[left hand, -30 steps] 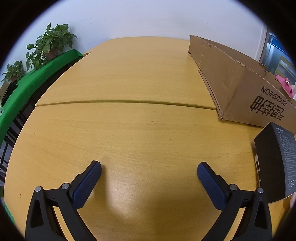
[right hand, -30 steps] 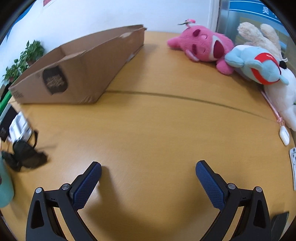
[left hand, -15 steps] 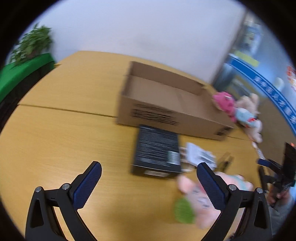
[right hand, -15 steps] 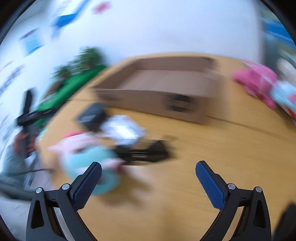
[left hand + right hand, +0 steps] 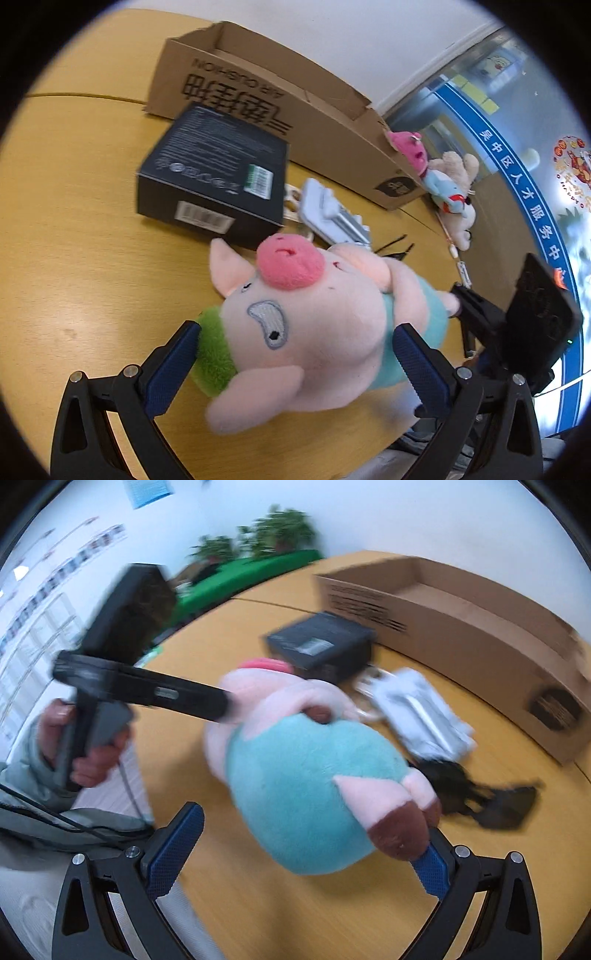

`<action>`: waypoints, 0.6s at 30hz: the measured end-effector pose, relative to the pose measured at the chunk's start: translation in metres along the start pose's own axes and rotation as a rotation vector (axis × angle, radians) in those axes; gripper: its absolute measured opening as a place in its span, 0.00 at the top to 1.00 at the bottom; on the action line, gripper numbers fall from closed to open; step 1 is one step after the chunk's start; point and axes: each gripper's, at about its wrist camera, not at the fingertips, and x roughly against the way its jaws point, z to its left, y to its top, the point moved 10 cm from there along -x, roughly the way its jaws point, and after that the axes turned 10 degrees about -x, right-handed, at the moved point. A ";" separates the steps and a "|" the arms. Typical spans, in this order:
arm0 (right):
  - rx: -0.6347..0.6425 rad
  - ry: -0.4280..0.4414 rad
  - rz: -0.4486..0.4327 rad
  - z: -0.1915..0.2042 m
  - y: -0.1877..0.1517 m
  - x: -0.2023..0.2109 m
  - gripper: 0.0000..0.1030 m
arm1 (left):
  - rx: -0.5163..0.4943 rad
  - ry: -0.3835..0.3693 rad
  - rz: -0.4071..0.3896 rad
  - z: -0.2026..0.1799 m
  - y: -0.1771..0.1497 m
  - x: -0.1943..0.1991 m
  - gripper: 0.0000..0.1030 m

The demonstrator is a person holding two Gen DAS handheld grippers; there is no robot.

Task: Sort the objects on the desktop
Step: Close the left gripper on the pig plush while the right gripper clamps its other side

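Left gripper (image 5: 295,354): jaws spread wide, blue pads either side of the pig's head; no clear pressing into the plush, nothing clamped; seen also from the right wrist view as a black tool (image 5: 140,690) with its tip against the pig's upper body, held in a hand (image 5: 85,746) with a pale sleeve
Right gripper (image 5: 306,845): jaws wide open around the pig's lower body; right pad touching or just under a brown-tipped foot, left pad clear of the plush; nothing gripped
Plush pig (image 5: 295,325): lying on the wooden table (image 5: 92,277) near its front edge; pink head with a darker pink snout, teal body (image 5: 306,794), green patch at the head end beside the left pad
Black box (image 5: 214,173): flat on the table just behind the pig's head; white barcode label on the near side, green-and-white sticker on top
Cardboard box (image 5: 280,103): open-topped, long, behind the black box and close to it; printed lettering upside down on the near wall
Silvery packet (image 5: 332,218): between black box and cardboard box, partly hidden by the pig
Dark glasses (image 5: 491,801): on the table right of the pig; blurred
Plush toys (image 5: 443,181): pink, blue and cream, grouped past the far end of the cardboard box
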 end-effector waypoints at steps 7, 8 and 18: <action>-0.053 -0.021 -0.037 -0.026 0.010 0.003 0.01 | 0.045 -0.034 0.003 0.013 -0.010 0.011 0.02; -0.070 -0.038 -0.027 -0.037 0.003 0.002 0.01 | 0.038 -0.035 0.027 0.012 -0.014 0.005 0.02; -0.091 -0.033 -0.021 -0.037 0.007 -0.016 0.09 | 0.030 -0.097 0.058 0.001 -0.012 -0.009 0.02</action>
